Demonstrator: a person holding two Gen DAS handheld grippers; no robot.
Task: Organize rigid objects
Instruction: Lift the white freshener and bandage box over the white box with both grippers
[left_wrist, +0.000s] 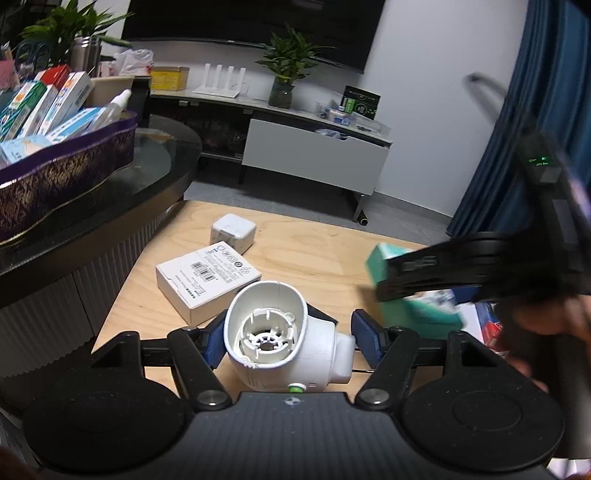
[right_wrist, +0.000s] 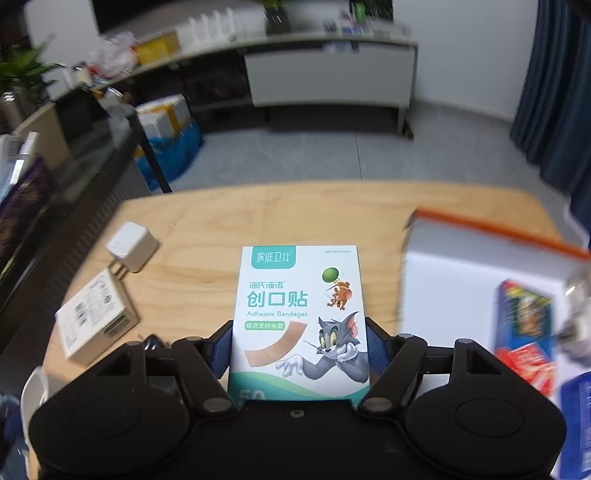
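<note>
My left gripper (left_wrist: 289, 341) is shut on a white plastic device (left_wrist: 280, 339) with a green button and holds it above the wooden table (left_wrist: 314, 254). My right gripper (right_wrist: 299, 347) is shut on a teal-and-white adhesive bandage box (right_wrist: 299, 317); the gripper and box also show, blurred, at the right of the left wrist view (left_wrist: 410, 295). On the table lie a white charger cube (left_wrist: 233, 232), also seen in the right wrist view (right_wrist: 131, 246), and a flat white barcode box (left_wrist: 207, 286), also in the right wrist view (right_wrist: 96, 314).
A purple patterned basket (left_wrist: 62, 177) filled with several medicine boxes sits on the dark glass table at the left. A white box with an orange edge (right_wrist: 480, 273) holds coloured packs at the right. A TV cabinet stands behind.
</note>
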